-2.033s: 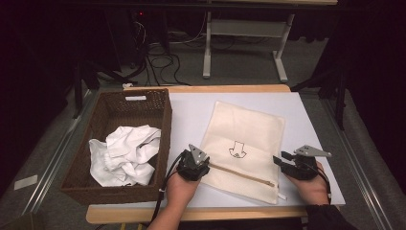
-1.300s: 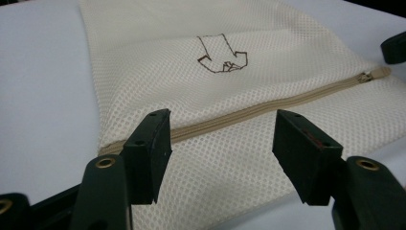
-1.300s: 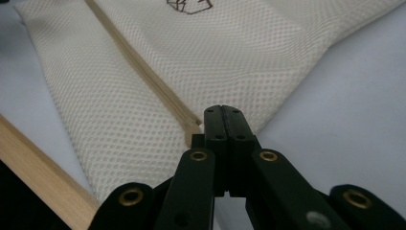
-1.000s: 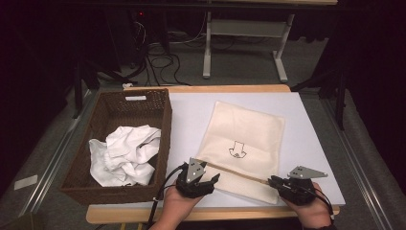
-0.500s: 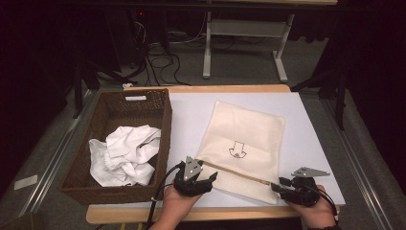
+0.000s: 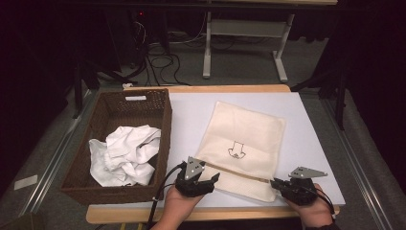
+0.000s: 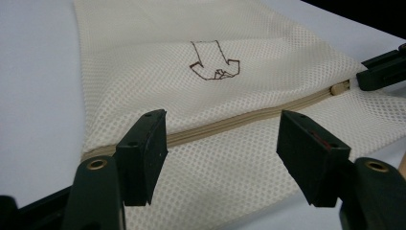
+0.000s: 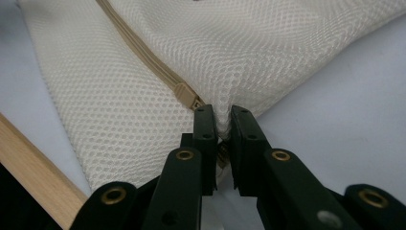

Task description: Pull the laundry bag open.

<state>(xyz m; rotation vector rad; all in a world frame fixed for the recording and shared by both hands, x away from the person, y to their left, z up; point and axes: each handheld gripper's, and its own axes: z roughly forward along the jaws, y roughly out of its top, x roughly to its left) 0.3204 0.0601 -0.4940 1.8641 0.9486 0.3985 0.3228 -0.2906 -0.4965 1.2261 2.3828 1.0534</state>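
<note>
Right tool [image 8: 221, 125] clamped on mesh bag [image 8: 268, 52]

Basket [image 6: 163, 143] left of mesh bag [image 6: 249, 129], cloth [image 6: 125, 153] in basket, all on table [image 6: 311, 139]

No words, brand names or numbers could be read anywhere. The one sign was a small dark-brown line drawing [image 7: 214, 61] on the cream mesh laundry bag [image 6: 242, 143]: an outline like a folded garment or stubby arrow, at about 12 o'clock from the bag's zipper [image 7: 230, 122] in the left gripper view. A white label [image 6: 135, 98] sat on the wicker basket's [image 6: 163, 124] far rim, at 12 o'clock; its print was too small to read.
</note>
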